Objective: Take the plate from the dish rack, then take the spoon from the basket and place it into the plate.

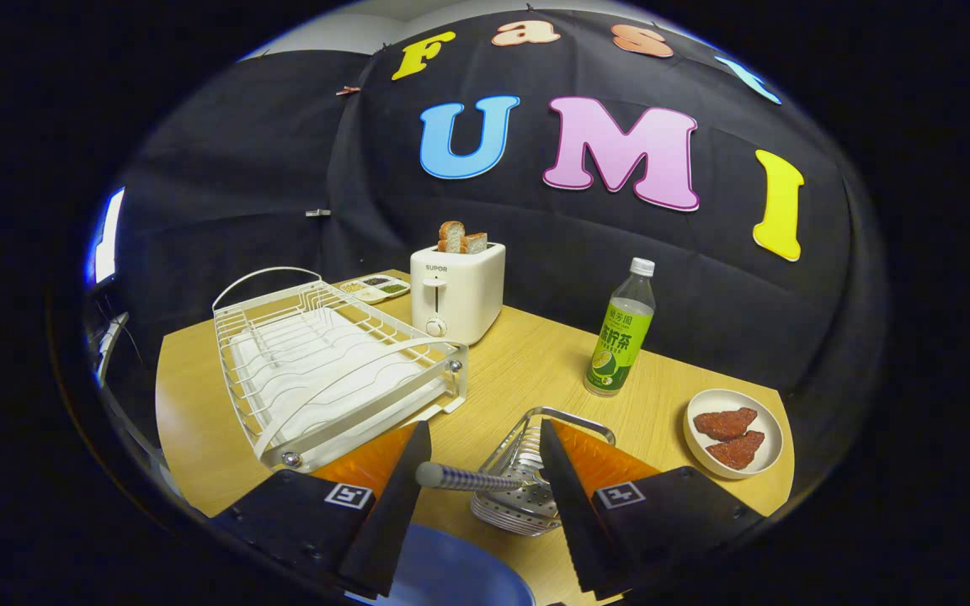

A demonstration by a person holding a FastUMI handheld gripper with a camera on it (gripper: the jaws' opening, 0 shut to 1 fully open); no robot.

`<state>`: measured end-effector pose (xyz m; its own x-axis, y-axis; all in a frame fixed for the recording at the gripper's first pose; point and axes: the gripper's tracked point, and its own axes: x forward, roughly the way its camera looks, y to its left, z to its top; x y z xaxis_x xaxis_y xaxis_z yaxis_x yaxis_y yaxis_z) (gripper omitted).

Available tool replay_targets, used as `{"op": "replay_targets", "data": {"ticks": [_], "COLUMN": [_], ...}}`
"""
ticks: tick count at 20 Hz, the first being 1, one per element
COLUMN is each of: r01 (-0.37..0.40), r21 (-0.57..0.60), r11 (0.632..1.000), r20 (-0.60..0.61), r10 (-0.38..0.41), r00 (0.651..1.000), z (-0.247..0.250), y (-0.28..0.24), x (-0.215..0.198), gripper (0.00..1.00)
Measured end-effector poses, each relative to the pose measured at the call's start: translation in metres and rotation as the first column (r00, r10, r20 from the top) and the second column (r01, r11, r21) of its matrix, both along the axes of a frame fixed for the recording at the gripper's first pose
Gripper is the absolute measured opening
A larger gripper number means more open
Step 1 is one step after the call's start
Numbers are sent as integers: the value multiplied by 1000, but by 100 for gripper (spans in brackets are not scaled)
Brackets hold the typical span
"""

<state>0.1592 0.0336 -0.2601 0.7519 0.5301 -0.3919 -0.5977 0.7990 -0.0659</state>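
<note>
Nearest, a blue plate [451,572] lies on the table [535,362] below the gripper [478,484], out of the rack and ready. The fingers stand wide apart around the spoon [468,480], whose handle pokes from the wire basket [527,480]; neither finger visibly presses it. Beyond stand the empty dish rack [325,370], a bottle [620,337], a dish of meat [733,433] and a toaster [457,290].

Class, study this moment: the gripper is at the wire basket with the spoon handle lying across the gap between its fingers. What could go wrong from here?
1. The spoon lies crosswise between the open gripper fingers, so a grip on the round handle may slip or twist.
2. Lifting could drag or tip the light wire basket, since the spoon's far end sits inside it.
3. The blue plate lies close under the fingers; a rushed drop could miss it.
</note>
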Motion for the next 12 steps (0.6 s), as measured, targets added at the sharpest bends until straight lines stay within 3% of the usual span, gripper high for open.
{"op": "replay_targets", "data": {"ticks": [3,5,6,8,12], "r01": [-20,-29,-25,-13,44], "r21": [5,3,-7,-30,-56], "r11": [1000,1000,1000,999,997], "r20": [2,16,26,50,99], "r10": [20,29,25,15,-38], "r00": [1000,999,999,999,994], "z": [-2,1,2,6,20], "y": [9,13,14,15,6], "x": [-1,-2,-2,2,24], "gripper": [76,63,48,37,30]}}
